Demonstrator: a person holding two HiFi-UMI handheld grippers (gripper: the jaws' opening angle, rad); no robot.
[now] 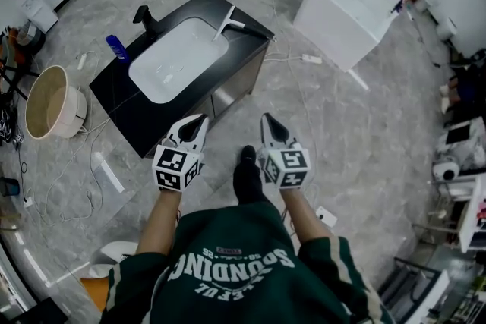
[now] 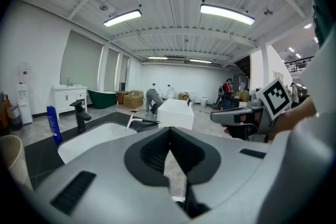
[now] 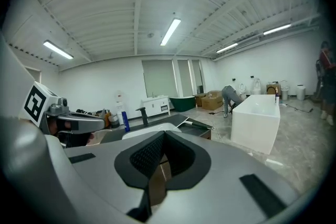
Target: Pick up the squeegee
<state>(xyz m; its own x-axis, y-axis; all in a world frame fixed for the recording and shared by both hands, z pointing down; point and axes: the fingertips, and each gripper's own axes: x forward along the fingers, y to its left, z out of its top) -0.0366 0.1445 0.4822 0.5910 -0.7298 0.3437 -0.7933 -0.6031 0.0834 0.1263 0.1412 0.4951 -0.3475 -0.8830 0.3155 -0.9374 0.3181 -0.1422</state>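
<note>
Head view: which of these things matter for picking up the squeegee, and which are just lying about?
For the job:
- white-bladed squeegee with a black handle
- black vanity counter that it lies on
- left gripper and right gripper, both shut and empty

Lying about:
- black faucet
- blue bottle
- round beige bin
- white bathtub

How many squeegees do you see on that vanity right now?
1. The squeegee lies on the black countertop at the white basin, by its far right rim in the head view, handle pointing right. None shows elsewhere; inside the cabinet cannot be seen.
</note>
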